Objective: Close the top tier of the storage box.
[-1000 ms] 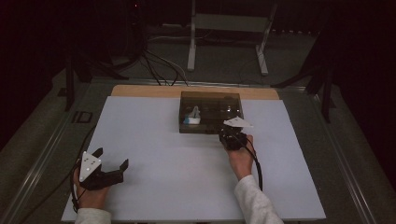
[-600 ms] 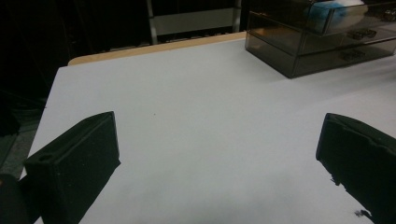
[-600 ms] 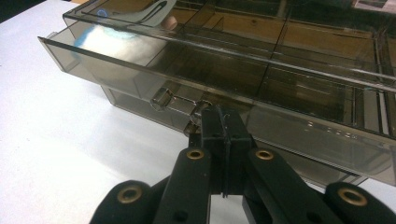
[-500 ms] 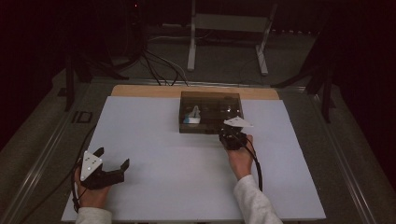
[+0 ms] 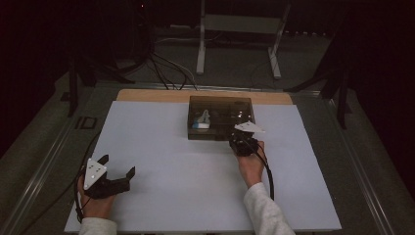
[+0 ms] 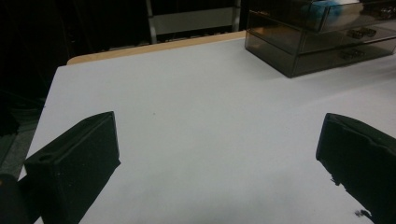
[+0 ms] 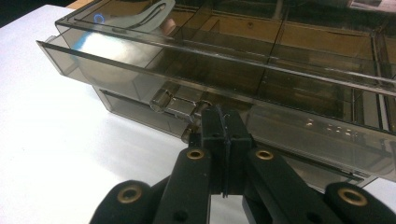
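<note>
A smoky clear drawer organizer (image 5: 220,105) stands at the far middle of the white sheet, with a blue and white item (image 5: 201,121) inside. In the right gripper view its top drawer (image 7: 116,65) sticks out a little, and a small clear handle (image 7: 175,103) sits on the drawer front. My right gripper (image 7: 224,114) is shut, jaws pressed flat together, with their tips right beside that handle; I cannot tell whether anything is pinched. In the high view the right gripper (image 5: 243,139) sits at the organizer's front right corner. My left gripper (image 5: 117,165) rests open and empty at the near left (image 6: 219,123).
The white sheet (image 5: 171,161) covers a wooden board (image 5: 147,94) on the table. A metal stand (image 5: 235,29) and several cables (image 5: 166,68) lie on the dark floor beyond. The organizer (image 6: 317,42) is far to the right of the left gripper.
</note>
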Motion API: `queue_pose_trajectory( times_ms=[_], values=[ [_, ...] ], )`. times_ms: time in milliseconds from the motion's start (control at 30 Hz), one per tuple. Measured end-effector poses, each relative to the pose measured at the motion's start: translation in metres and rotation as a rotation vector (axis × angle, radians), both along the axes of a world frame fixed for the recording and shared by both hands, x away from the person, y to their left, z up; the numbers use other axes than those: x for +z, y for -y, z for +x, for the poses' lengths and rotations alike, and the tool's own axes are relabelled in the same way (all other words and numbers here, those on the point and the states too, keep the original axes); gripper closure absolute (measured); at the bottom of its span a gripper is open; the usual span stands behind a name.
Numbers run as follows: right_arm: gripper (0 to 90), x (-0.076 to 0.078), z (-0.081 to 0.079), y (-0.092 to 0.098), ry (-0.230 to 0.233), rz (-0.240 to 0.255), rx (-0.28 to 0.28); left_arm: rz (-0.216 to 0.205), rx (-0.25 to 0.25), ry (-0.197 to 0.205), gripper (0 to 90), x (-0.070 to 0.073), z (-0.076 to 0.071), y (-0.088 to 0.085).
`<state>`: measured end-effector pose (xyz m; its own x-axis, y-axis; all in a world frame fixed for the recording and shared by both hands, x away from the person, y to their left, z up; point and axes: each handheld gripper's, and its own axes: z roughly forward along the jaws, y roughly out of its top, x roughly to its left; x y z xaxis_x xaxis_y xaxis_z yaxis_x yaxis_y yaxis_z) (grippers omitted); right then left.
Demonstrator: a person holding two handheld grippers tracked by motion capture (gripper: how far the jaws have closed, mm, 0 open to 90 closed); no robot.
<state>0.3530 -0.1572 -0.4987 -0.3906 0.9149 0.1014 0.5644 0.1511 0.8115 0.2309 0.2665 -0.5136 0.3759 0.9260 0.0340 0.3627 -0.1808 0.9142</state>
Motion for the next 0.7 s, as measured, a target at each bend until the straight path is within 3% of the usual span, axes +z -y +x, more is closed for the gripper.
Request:
queue_pose_trajectory(
  times_ms=[700],
  values=[
    [90.0,0.0003,0.0028,-0.0018,0.001,-0.012,-0.007,-0.001,-0.002,0.001,0.6,0.0001,-0.0002,0.0001]
  ],
)
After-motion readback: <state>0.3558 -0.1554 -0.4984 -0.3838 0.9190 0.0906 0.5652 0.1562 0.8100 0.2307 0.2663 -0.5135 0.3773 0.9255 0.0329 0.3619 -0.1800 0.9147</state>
